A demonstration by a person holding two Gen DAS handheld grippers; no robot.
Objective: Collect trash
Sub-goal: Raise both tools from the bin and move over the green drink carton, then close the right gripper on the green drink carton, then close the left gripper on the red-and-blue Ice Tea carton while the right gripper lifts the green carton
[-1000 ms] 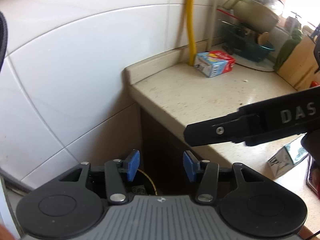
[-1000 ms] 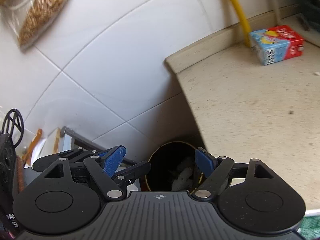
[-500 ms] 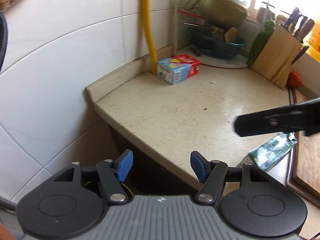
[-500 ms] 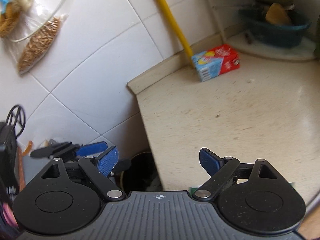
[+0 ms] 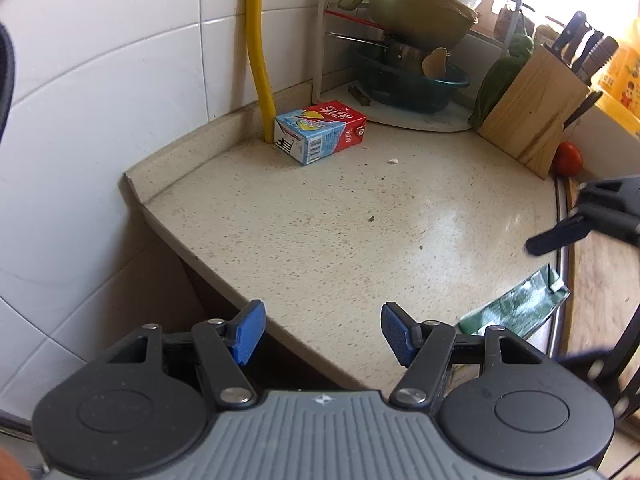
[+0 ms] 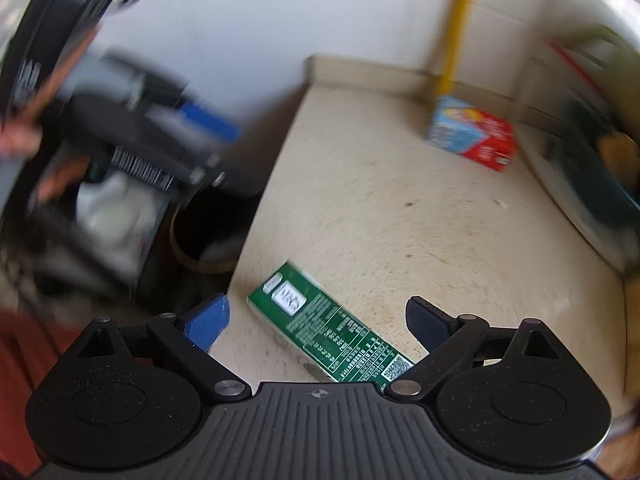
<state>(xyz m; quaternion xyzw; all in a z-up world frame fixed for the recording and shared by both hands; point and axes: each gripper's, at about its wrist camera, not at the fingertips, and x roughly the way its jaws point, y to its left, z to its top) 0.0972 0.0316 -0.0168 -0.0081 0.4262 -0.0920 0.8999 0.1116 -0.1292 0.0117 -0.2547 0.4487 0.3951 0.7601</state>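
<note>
A blue and red drink carton (image 5: 320,131) lies on the speckled countertop (image 5: 340,224) against the back wall; it shows blurred in the right wrist view too (image 6: 472,136). A flattened green carton (image 6: 332,332) lies near the counter's front edge, also visible at the right (image 5: 516,308). My left gripper (image 5: 322,336) is open and empty above the counter's edge. My right gripper (image 6: 318,320) is open just above the green carton, its fingers spread on either side of it without touching. A dark bin (image 6: 208,240) stands on the floor beside the counter, with white trash inside.
A yellow pipe (image 5: 256,40) runs down the tiled wall. A dish rack with bowls and a pot (image 5: 408,40) fills the back corner. A wooden knife block (image 5: 536,108) and a tomato (image 5: 568,158) stand at the right, by a cutting board (image 5: 600,280).
Both grippers swung from the bin beside the counter up and right over the countertop. The right gripper now hovers over the green carton; its view is motion-blurred.
</note>
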